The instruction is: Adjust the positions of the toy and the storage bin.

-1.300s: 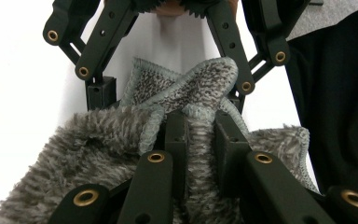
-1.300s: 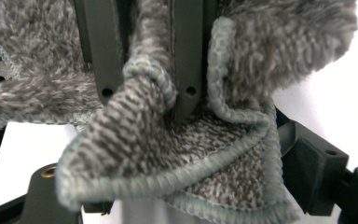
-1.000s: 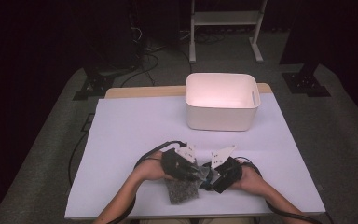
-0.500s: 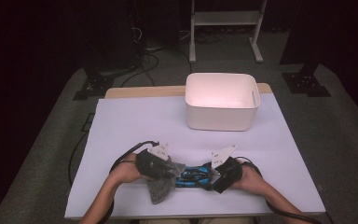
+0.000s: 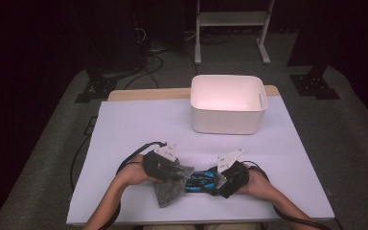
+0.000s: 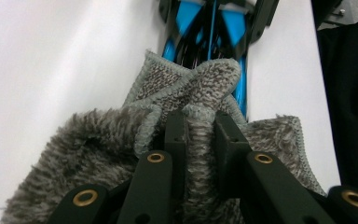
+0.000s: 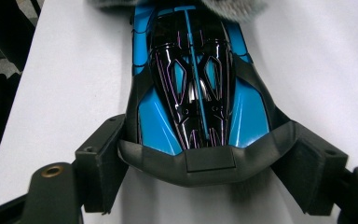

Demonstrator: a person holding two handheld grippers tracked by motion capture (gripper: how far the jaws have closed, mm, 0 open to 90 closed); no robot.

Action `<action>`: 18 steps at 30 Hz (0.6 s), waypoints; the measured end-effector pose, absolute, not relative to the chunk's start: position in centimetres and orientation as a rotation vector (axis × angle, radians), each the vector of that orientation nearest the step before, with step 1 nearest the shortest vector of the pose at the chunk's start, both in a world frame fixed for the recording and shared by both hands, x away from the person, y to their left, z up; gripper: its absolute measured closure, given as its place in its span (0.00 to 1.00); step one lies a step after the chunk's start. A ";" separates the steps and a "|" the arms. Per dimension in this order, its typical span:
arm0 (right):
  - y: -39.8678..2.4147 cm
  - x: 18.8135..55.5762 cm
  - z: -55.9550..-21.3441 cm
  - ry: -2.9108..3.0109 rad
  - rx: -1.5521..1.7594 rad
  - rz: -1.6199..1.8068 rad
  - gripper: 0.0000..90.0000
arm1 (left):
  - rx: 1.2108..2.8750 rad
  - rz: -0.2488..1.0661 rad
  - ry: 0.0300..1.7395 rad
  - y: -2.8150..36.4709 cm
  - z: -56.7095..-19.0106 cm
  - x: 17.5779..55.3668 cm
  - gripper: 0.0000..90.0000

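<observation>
Blue-and-black toy car (image 5: pixel 200 180) and grey fleecy cloth (image 5: pixel 168 188) near the front edge of the white table (image 5: pixel 139 124).

Glossy, with black panels and thin purple lines over bright blue; lying flat, long axis running left to right, one end clamped across its width by the right gripper (image 7: pixel 209 161), other end toward the left gripper (image 6: pixel 200 135). Cloth pinched in a bunched fold between the left's nearly closed jaws, draped against the car.

No legible text on anything
</observation>
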State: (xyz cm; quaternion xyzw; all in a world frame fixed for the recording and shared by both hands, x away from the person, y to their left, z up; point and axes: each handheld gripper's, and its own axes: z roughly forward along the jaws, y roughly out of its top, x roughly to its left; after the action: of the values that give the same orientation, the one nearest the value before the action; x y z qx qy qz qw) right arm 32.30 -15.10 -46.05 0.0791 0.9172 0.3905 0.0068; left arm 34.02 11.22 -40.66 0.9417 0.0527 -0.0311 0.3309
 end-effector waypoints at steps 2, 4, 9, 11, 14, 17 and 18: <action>-15.1 32.3 -46.0 2.868 0.247 1.221 0.26 | 2.460 -0.093 0.104 9.9 -40.6 34.1 0.87; -15.1 32.3 -46.1 2.867 0.243 1.220 0.26 | 2.463 -0.097 0.073 8.7 -40.5 34.1 0.87; -15.1 32.3 -46.1 2.868 0.244 1.221 0.26 | 2.446 -0.121 0.018 6.5 -40.3 34.2 0.87; -15.1 32.3 -46.1 2.866 0.243 1.222 0.26 | 2.448 -0.130 -0.003 5.6 -40.3 34.1 0.87; -15.1 32.3 -46.1 2.866 0.243 1.222 0.26 | 2.451 -0.143 -0.029 4.5 -40.4 34.1 0.87; -15.1 32.3 -46.1 2.867 0.246 1.222 0.26 | 2.445 -0.154 -0.046 3.6 -40.6 34.2 0.87; -15.1 32.3 -46.1 2.867 0.245 1.224 0.26 | 2.447 -0.154 -0.050 3.4 -40.6 34.3 0.87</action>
State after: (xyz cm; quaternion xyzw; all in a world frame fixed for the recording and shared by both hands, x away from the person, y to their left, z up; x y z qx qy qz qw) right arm 32.30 -15.14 -46.06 0.0784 0.9169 0.3913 0.0073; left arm 34.27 3.43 -40.62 0.9391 -0.0193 -0.0591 0.3379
